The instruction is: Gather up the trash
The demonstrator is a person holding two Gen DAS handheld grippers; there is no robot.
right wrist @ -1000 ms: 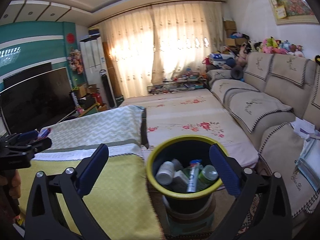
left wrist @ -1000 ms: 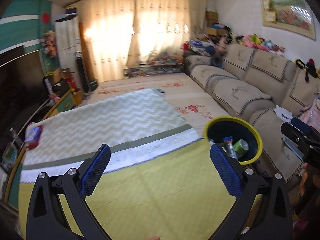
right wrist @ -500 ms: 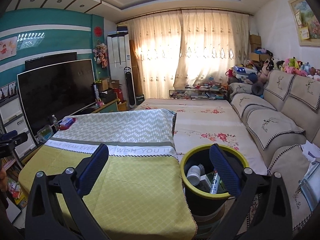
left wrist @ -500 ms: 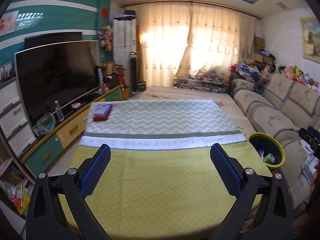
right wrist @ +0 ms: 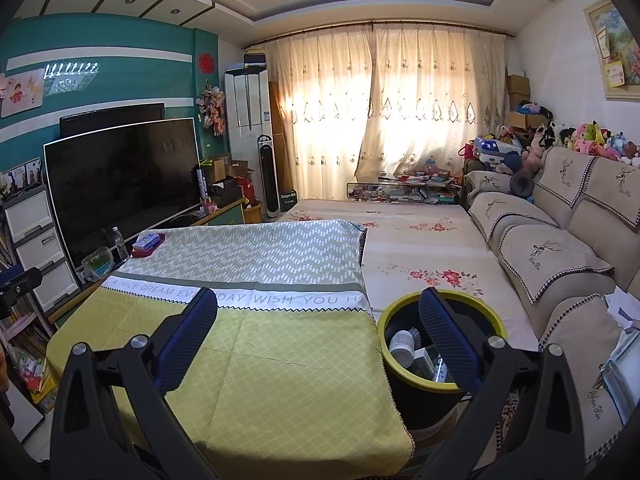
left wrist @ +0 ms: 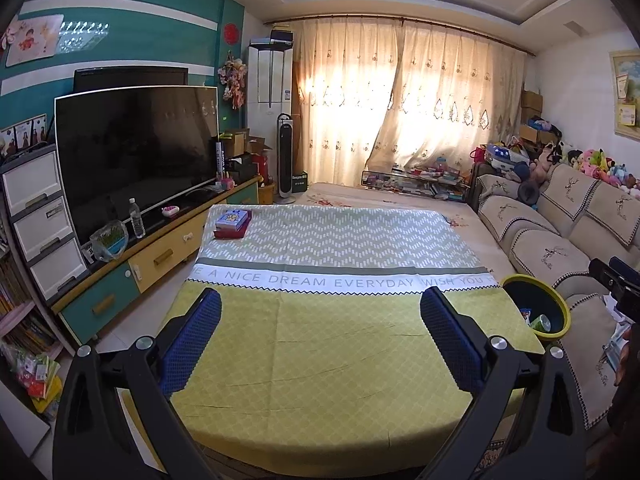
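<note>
A black trash bin with a yellow rim (right wrist: 400,312) stands on the floor at the table's right side, holding bottles, a can and packets. It also shows in the left wrist view (left wrist: 558,308). My left gripper (left wrist: 320,336) is open and empty, held above the near yellow end of the tablecloth (left wrist: 332,344). My right gripper (right wrist: 318,340) is open and empty, above the table's right corner, its right finger over the bin. The right gripper's body shows at the right edge of the left wrist view (left wrist: 618,284).
A red and blue box (left wrist: 232,222) lies on the table's far left corner. A TV (left wrist: 132,152) on a low cabinet (left wrist: 132,268) stands left. A beige sofa (right wrist: 560,248) runs along the right. A floral mat (right wrist: 420,248) lies beyond the bin.
Both grippers have pulled back and risen away from the bin. The views now take in the whole table and room. Both stay open and empty.
</note>
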